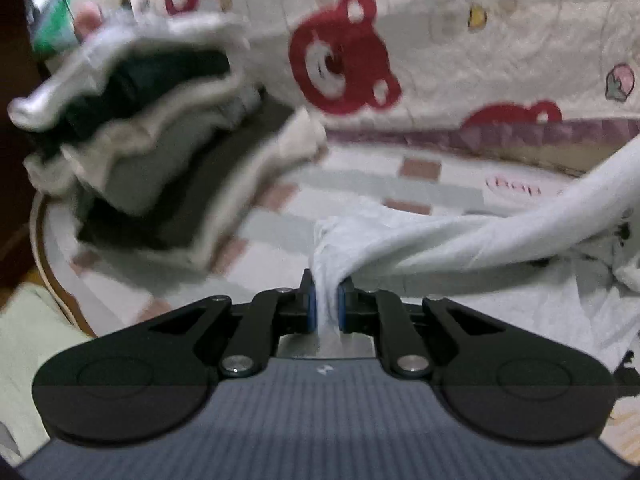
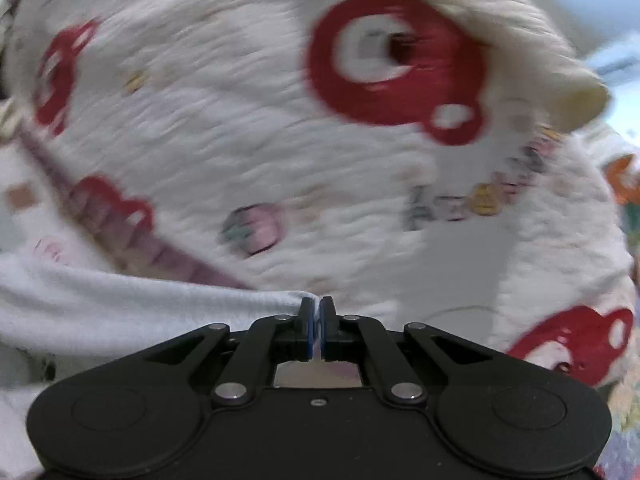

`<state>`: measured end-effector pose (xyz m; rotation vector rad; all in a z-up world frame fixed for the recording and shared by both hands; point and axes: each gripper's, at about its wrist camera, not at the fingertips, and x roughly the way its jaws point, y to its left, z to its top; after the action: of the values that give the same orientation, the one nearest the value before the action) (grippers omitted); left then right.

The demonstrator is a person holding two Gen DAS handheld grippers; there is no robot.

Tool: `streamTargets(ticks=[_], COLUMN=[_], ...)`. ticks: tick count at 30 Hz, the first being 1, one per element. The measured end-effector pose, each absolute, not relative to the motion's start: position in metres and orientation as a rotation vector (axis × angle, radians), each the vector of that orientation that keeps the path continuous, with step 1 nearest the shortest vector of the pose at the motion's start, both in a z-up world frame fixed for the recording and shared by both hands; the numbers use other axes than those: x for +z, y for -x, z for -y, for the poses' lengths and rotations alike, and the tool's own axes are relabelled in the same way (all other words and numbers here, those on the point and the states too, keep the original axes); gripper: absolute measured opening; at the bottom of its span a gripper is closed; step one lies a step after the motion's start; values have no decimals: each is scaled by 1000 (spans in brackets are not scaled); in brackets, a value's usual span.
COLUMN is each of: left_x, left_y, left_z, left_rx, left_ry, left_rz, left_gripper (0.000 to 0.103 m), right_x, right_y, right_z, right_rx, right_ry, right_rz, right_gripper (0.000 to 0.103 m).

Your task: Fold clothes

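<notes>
On my far left sits a blurred stack of folded grey, black and cream clothes (image 1: 156, 152), on a bed sheet with pale pink and grey checks (image 1: 400, 184). My left gripper (image 1: 325, 300) has its jaws clamped on a bunched edge of the white cotton garment (image 1: 460, 236), which stretches away rightward. Behind lies a cream quilt printed with red bear faces (image 1: 460, 60). My right gripper (image 2: 317, 320) pinches the garment's hem, jaws closed on it.

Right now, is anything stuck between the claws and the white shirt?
No. Both claws already pinch the white shirt: the left claw squeezes a bunched part, and the right claw nips its edge. Nothing visible sits between pads and cloth.
</notes>
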<state>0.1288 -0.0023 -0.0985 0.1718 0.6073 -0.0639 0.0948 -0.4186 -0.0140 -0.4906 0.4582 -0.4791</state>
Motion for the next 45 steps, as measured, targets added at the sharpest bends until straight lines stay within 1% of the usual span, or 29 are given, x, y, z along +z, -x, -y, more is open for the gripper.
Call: streamTargets(ticks=[4,7,9,10,11,12,13,15,16,17,19,21,22,23,24,25,26,27,29,32,36,38,43,45], left_x=[-92,-100,-88,-80,-71,-63,-55,-47,-51,-60,-87,-106,-114,-119,-119,-119,-120,-120,-120,-121,-124,-128,-128,-126], left_y=[-123,-126,-123,-121,-118,-116,-113,-113,-116,-122,-137,-149,-154,-156,-156,-155,-155,-155,-155,-155,-158,-161,-162,-161], left_z=[5,8,-2,-9,-16,-23,-30,-49,-54,-55,-53,-51,-50,-49,-48,-48,-47,-47,-49,-52,-55,-56,-62,-62], left_rx=[-67,-58,-26,-6,13,33,53,59,62,70,99,100,96,96,98,101,104,106,111,119,117,122,127,128], left_ry=[-195,-218,-165,-128,-92,-56,-20,66,74,48,-15,-36,-38,-44,-53,-62,-71,-73,-67,-57,-76,-84,-55,-56], left_rz=[-561,-583,-551,-530,-508,-486,-464,-440,-449,-475,-551,-627,-665,-682,-681,-681,-680,-682,-688,-699,-679,-676,-669,-659], left_gripper=[10,9,9,10,10,10,9,9,9,9,9,9,9,9,9,9,9,9,9,9,9,9,9,9], right_x=[0,-9,-15,-16,-15,-12,-10,-12,-18,-26,-52,-74,-79,-83,-83,-83,-83,-83,-84,-99,-111,-118,-161,-177], right_y=[-84,-94,-99,-101,-98,-92,-89,-100,-108,-117,-137,-153,-157,-158,-149,-140,-132,-123,-106,-83,-69,-66,-87,-95], right_z=[439,447,448,445,439,429,420,408,409,410,415,416,417,419,423,427,431,435,441,442,453,452,430,425], right_rx=[-446,-384,-346,-337,-323,-280,-238,-166,-159,-153,-150,-153,-144,-132,-112,-91,-71,-50,-5,18,9,-18,-31,-67], right_ry=[338,244,199,196,214,269,325,419,374,335,287,279,248,194,81,-33,-147,-262,-486,-678,-793,-783,-723,-699], right_rz=[-428,-474,-489,-458,-367,-224,-120,-140,-204,-275,-459,-632,-711,-778,-813,-847,-879,-909,-961,-1008,-1067,-1115,-1348,-1376], right_gripper=[2,2,2,2,2,3,3,5,11,13,12,16,16,27,33,45,49,50,60,61,61,67,68,67])
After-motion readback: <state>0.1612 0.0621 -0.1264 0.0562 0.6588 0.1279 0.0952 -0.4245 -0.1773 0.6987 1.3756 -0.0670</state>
